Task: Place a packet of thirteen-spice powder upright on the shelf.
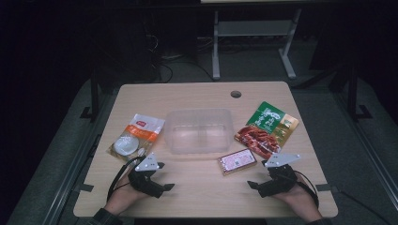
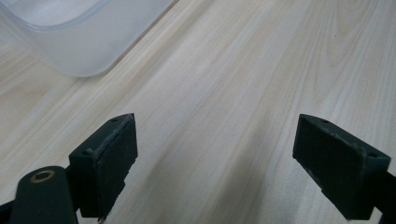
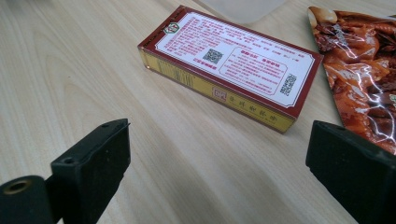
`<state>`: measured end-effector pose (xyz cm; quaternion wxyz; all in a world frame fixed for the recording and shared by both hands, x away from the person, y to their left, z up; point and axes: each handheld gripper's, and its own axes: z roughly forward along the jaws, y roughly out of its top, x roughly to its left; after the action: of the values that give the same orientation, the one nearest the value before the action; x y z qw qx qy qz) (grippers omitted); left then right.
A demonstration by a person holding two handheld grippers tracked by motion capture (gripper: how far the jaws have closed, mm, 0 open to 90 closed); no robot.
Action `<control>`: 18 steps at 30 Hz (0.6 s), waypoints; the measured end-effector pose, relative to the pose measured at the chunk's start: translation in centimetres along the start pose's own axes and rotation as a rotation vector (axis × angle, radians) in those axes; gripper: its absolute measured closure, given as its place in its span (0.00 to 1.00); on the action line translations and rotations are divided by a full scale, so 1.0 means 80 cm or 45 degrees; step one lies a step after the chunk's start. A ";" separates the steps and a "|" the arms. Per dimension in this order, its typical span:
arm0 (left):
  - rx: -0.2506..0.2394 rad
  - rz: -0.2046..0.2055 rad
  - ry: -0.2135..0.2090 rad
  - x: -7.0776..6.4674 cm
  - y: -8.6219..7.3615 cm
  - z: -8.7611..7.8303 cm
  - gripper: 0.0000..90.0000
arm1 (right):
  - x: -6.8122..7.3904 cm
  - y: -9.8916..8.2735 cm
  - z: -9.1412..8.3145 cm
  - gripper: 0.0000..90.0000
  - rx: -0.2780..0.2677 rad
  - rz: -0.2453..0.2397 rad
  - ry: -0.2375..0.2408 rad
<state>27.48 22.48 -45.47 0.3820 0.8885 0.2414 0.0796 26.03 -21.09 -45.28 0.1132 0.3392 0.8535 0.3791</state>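
A: Resting spread and empty, right gripper [image 3: 217,154] faces the red box [image 3: 233,65] at its twelve o'clock, just beside the clear container [image 1: 201,131].

B: Risk: jaws could nudge the box aside, or snag the foil pouch [image 3: 362,70] at two o'clock.

both hands rest low at the near edge, one at each side, forearms coming in from below. the left gripper [image 1: 162,180] lies in the left hand [image 1: 123,196], pointing inward to the right, its jaws spread wide with nothing between them. the right gripper [image 1: 253,180] sits in the right hand [image 1: 296,196], pointing inward to the left, jaws likewise wide apart and empty. a grey three-cornered plate tops each gripper.
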 end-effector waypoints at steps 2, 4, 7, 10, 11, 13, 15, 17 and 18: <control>0.007 0.006 0.001 0.001 0.001 -0.001 0.15 | 0.000 0.001 0.000 0.08 0.000 0.010 0.007; -0.003 -0.010 -0.002 0.000 0.001 -0.001 0.15 | -0.001 0.001 0.000 0.10 0.002 0.011 0.009; -0.009 -0.018 -0.007 -0.001 0.001 0.000 0.15 | -0.003 0.006 -0.004 0.18 -0.015 0.016 0.019; -0.006 -0.017 -0.012 -0.003 0.002 0.001 0.15 | -0.012 0.016 -0.010 0.38 -0.054 0.059 0.045; -0.007 -0.002 -0.016 -0.003 0.002 0.001 0.15 | -0.015 0.018 -0.009 0.44 -0.053 0.059 0.040; -0.007 0.003 -0.014 -0.004 0.004 0.001 0.15 | -0.021 0.023 -0.008 0.56 -0.056 0.069 0.057; -0.010 0.015 -0.012 -0.004 0.005 0.000 0.15 | -0.026 0.027 -0.009 0.70 -0.062 0.081 0.044; -0.022 0.004 -0.017 -0.005 0.006 0.002 0.16 | -0.032 0.030 -0.009 0.84 -0.084 0.100 0.037; -0.016 0.009 -0.017 -0.005 0.006 0.003 0.16 | -0.036 0.032 -0.008 0.88 -0.083 0.110 0.032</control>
<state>27.36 21.82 -45.22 0.3891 0.8874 0.2351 0.0765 29.11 -22.16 -43.17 0.0971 0.3670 0.8266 0.4154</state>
